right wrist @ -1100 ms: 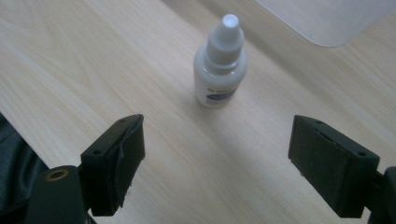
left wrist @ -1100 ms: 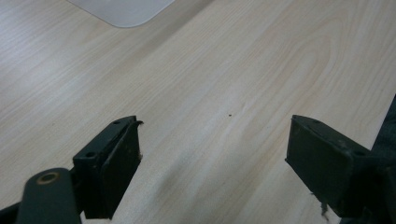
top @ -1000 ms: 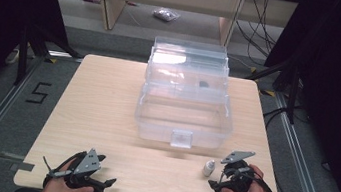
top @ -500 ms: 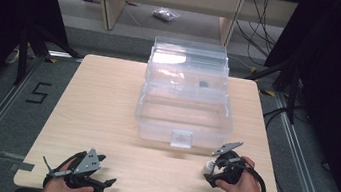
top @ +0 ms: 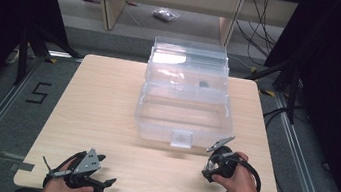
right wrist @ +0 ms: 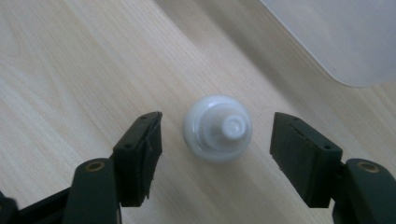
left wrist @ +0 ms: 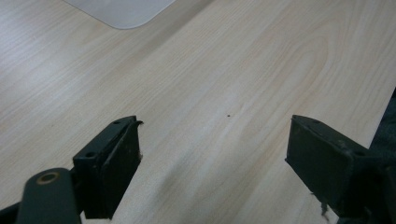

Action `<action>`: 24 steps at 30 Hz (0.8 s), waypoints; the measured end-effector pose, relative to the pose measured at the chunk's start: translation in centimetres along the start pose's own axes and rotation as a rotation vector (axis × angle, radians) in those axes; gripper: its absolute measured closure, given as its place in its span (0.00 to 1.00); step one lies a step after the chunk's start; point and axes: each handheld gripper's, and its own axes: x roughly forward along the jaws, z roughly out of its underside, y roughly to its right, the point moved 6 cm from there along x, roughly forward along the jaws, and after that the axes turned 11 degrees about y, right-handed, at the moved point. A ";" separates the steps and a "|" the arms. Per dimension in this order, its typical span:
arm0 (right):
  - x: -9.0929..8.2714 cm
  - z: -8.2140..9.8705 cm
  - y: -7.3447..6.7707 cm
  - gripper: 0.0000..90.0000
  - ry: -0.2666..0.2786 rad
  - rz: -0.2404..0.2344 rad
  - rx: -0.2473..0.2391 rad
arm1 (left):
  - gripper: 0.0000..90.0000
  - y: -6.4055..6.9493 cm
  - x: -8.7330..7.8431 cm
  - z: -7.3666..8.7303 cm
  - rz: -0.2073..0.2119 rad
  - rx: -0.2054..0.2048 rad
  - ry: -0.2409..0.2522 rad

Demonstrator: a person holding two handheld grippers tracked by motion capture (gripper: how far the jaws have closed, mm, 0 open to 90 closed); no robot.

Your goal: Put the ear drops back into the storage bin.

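The right hand (top: 239,181) reaches forward over the wooden table (top: 106,107), tilting the right gripper (top: 210,168) down near the front of the clear plastic box (top: 185,103); the left hand (top: 62,189) rests low at the table's near edge, its left gripper (top: 98,183) lying almost flat. The right gripper view looks straight down on a small white capped bottle (right wrist: 217,128) standing between the spread jaws, touching neither; the left gripper view has its jaws wide apart over bare wood, a corner of the box at the top.
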 end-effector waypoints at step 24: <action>1.5 -0.5 0.1 0.61 -0.100 -0.032 -0.060 | 0.19 0.0 0.0 0.0 0.003 0.002 -0.001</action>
